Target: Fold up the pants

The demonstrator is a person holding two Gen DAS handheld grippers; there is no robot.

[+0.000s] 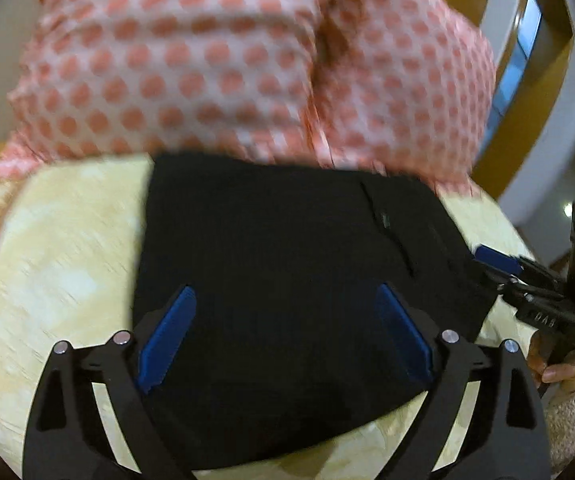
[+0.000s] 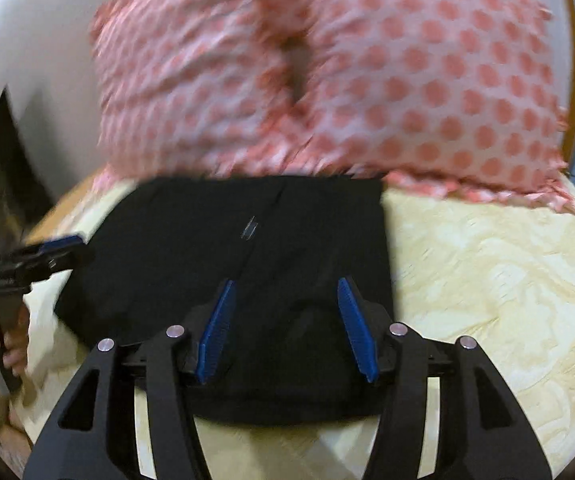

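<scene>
The black pants point(image 1: 287, 264) lie folded into a compact block on a cream patterned bedspread point(image 1: 67, 264); they also show in the right wrist view point(image 2: 223, 240). My left gripper point(image 1: 285, 300) is open, its blue pads spread wide above the near part of the pants. My right gripper point(image 2: 285, 296) is open above the near edge of the pants. Each gripper shows at the side of the other's view, the right gripper point(image 1: 499, 260) by the pants' right edge and the left gripper point(image 2: 61, 246) by their left edge. Both views are motion-blurred.
A pink pillow with coral dots point(image 1: 227, 60) stands right behind the pants; it also shows in the right wrist view point(image 2: 367, 72). A wooden headboard frame point(image 1: 543, 80) rises at the right. Bare bedspread point(image 2: 487, 280) lies right of the pants.
</scene>
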